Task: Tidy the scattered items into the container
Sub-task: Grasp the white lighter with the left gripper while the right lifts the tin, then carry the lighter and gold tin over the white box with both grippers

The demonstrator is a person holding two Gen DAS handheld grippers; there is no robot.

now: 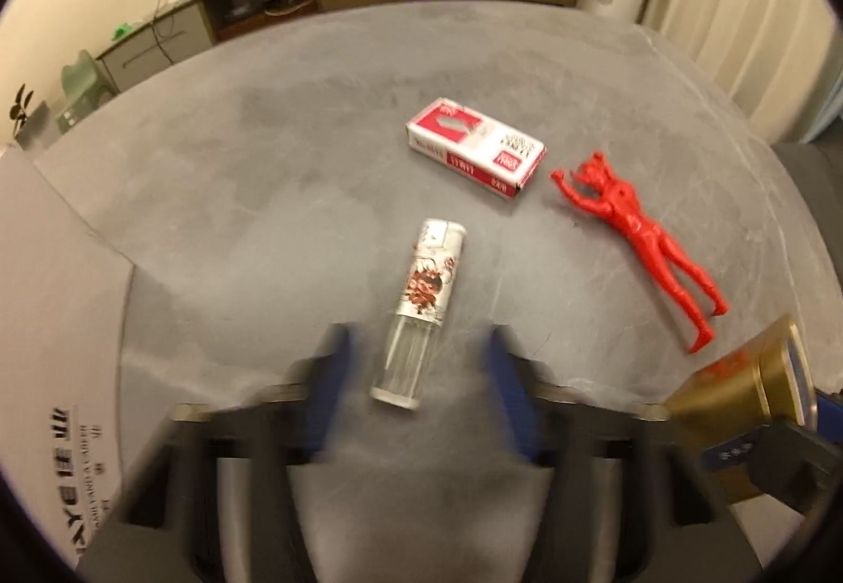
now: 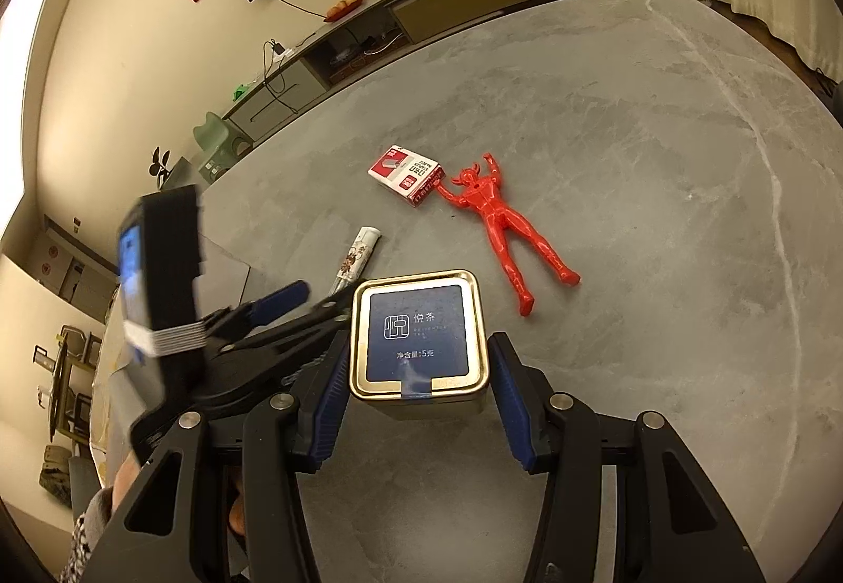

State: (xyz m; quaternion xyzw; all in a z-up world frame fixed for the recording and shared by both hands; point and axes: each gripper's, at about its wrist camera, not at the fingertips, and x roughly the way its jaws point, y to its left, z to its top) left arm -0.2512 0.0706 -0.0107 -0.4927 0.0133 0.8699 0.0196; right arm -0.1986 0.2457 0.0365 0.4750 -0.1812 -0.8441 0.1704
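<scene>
Grey stone surface [image 1: 263, 151] carries three loose things in my left view: lighter [image 1: 419, 314] between my spread left tongs [image 1: 421, 372], red-and-white box [image 1: 474, 156] at one o'clock, red figure [image 1: 637, 240] at two. A cardboard flap [image 1: 52, 319], perhaps the container, lies at nine.

Right view: my right tongs [image 2: 419, 398] stand spread around the gold tin [image 2: 419, 335], not pinching. All four remain out.

The grey marbled surface [image 2: 658, 172] carries a red-and-white box [image 2: 404, 174], a red toy figure [image 2: 500, 224] lying just beside it, a lighter [image 1: 419, 306] lying flat, and a gold-rimmed tin [image 2: 419, 338].
</scene>
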